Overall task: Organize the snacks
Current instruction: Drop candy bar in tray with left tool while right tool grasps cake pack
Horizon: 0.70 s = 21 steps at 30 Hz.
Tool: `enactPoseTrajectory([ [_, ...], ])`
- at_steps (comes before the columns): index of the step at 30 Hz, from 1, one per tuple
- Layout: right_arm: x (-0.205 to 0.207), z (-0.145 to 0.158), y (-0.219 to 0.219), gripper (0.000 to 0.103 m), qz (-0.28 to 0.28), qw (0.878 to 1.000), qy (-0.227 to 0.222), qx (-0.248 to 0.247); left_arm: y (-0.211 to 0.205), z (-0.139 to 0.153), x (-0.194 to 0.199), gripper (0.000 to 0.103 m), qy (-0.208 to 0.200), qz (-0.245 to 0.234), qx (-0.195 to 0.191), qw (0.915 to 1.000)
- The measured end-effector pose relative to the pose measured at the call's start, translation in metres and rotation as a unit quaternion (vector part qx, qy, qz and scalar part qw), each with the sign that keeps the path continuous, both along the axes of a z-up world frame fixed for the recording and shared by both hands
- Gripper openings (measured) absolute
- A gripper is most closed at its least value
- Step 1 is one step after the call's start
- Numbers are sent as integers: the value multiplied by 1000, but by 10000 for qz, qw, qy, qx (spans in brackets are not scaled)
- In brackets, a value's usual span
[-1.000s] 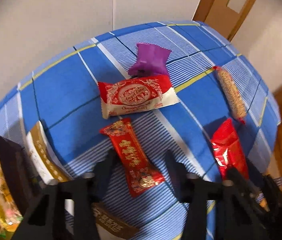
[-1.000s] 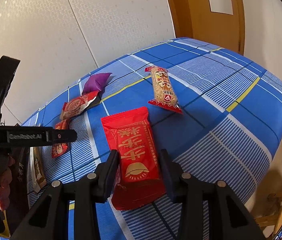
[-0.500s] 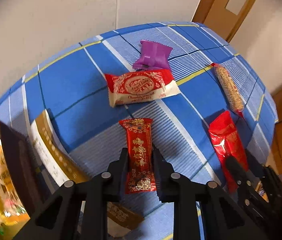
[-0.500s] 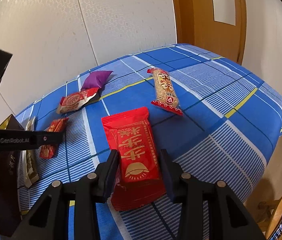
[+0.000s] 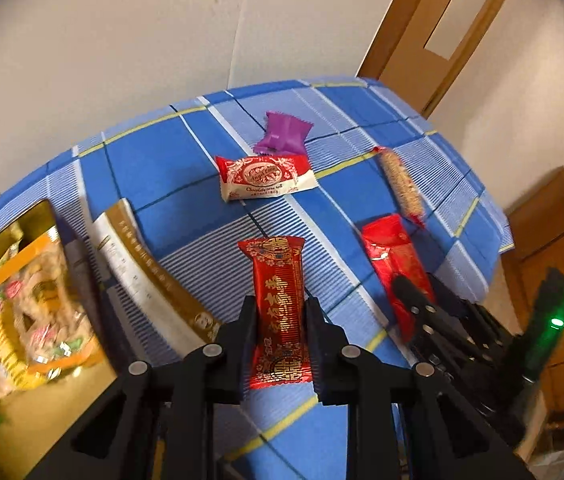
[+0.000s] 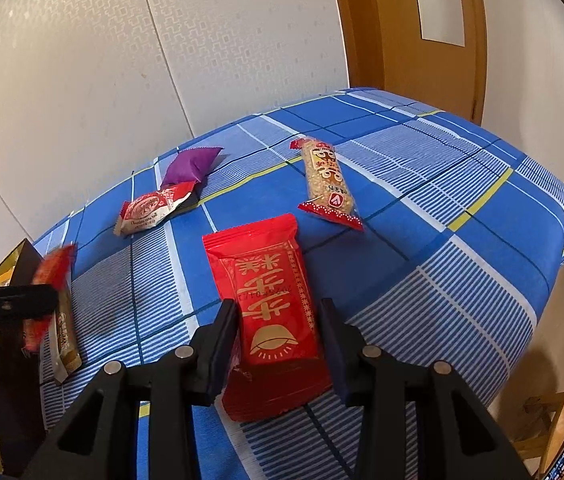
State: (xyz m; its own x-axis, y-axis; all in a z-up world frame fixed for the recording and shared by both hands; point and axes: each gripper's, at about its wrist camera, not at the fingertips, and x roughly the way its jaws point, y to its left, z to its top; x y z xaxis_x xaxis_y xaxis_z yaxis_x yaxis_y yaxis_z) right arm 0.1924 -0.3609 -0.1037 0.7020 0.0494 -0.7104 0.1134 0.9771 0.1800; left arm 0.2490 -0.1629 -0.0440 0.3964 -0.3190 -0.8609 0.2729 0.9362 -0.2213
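My left gripper is shut on a narrow red snack bar with gold print and holds it off the blue checked tablecloth. In the right wrist view that bar shows blurred at the left, near the dark box wall. My right gripper is shut on the lower half of a wide red packet, which lies flat on the cloth. From the left wrist view, the right gripper sits over that packet.
An open gold-lined box with several wrapped snacks stands at the left. On the cloth lie a white and gold packet, a red-white chocolate roll, a purple packet and a grain bar. The table edge drops away at the right.
The left gripper closed around the narrow red bar, lifted it off the cloth and carried it toward the box. The right gripper stayed on its red packet.
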Motion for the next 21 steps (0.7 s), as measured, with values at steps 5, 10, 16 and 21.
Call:
enactPoseTrajectory([
  [5, -1, -1, 0, 42, -24, 10000, -26, 32, 20, 19, -24, 23, -155, 129, -300, 9993],
  [10, -2, -1, -4, 41, -59, 9999, -53, 153, 45, 36, -55, 23, -447, 279, -491, 9974],
  [16, -3, -2, -14, 40, -135, 9983, -101, 566, 80, 45, -86, 23, -711, 521, -514, 9948],
  [21, -3, -1, -14, 40, -167, 9978, -143, 623, 109, 46, -106, 23, -1057, 699, -310, 9915],
])
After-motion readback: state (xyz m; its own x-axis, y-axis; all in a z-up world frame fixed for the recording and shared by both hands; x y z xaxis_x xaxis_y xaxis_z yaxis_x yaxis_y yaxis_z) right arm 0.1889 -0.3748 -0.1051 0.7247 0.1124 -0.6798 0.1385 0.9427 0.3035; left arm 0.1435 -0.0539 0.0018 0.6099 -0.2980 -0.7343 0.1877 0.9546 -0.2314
